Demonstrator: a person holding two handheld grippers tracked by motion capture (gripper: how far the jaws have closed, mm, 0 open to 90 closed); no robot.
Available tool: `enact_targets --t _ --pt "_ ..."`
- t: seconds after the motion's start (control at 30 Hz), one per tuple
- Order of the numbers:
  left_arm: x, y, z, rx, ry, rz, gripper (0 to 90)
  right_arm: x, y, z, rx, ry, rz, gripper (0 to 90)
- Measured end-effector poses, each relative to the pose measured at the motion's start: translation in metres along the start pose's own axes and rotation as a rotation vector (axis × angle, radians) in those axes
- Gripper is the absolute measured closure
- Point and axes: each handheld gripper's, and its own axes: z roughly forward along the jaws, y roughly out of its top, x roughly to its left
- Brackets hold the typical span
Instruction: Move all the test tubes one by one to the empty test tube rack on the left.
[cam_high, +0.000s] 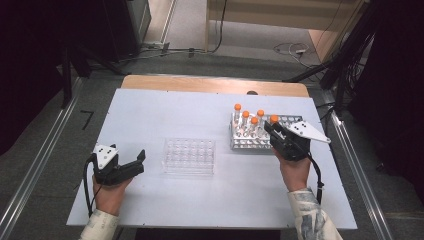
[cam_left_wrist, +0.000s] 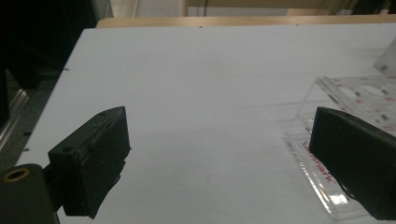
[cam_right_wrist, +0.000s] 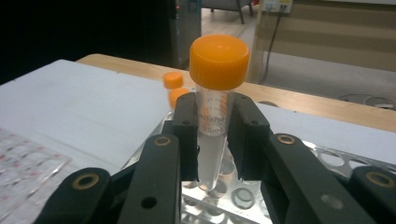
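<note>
My right gripper (cam_right_wrist: 212, 140) is shut on a clear tube with an orange cap (cam_right_wrist: 218, 60), held upright just above the holes of a metal tube rack (cam_right_wrist: 329, 158). In the high view the right gripper (cam_high: 270, 128) holds that tube (cam_high: 274, 119) over the right part of the rack (cam_high: 290, 120), beside several other orange-capped tubes (cam_high: 248, 120) standing in it. My left gripper (cam_high: 137, 163) rests low at the table's left, open, with nothing between its jaws. Its own view shows the left gripper (cam_left_wrist: 219, 156) over bare tabletop, with a clear plastic rack (cam_left_wrist: 359, 91) behind its right jaw.
The clear plastic rack (cam_high: 189, 156) lies in the middle of the white table (cam_high: 175, 110), between the two hands. A wooden strip (cam_high: 200, 82) runs along the far edge. Metal rails (cam_high: 45, 155) flank the table, and cables lie on the floor beyond.
</note>
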Motion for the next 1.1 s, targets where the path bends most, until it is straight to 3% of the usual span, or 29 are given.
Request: enact_targets --t 0.07,0.1,0.27,0.53,0.77,0.83,1.03,1.1 --pt "-0.002 0.000 0.000 0.003 -0.013 0.007 5.5 0.002 -0.001 -0.002 0.002 0.013 0.001 71.7" --pt "-0.007 0.001 -0.001 0.010 -0.043 0.016 5.5 0.006 -0.003 -0.004 0.008 0.035 -0.004 71.7" --pt "-0.018 0.003 -0.004 0.012 -0.063 0.055 5.5 0.020 -0.014 -0.004 0.045 0.083 -0.029 71.7" --pt "-0.034 0.007 -0.010 0.012 -0.140 0.048 5.5 0.036 -0.024 0.003 0.089 0.150 -0.050 71.7" --pt "-0.048 0.008 -0.015 -0.007 -0.211 0.061 8.6 0.063 -0.035 0.000 0.131 0.234 -0.098 71.7" --pt "-0.056 0.010 -0.016 -0.013 -0.251 0.079 10.6 0.069 -0.039 -0.001 0.142 0.254 -0.103 71.7" --pt "-0.070 0.011 -0.018 -0.015 -0.311 0.105 13.5 0.085 -0.048 0.000 0.181 0.310 -0.126 71.7" --pt "-0.076 0.011 -0.020 -0.020 -0.335 0.114 14.6 0.096 -0.052 -0.001 0.198 0.350 -0.133 71.7"
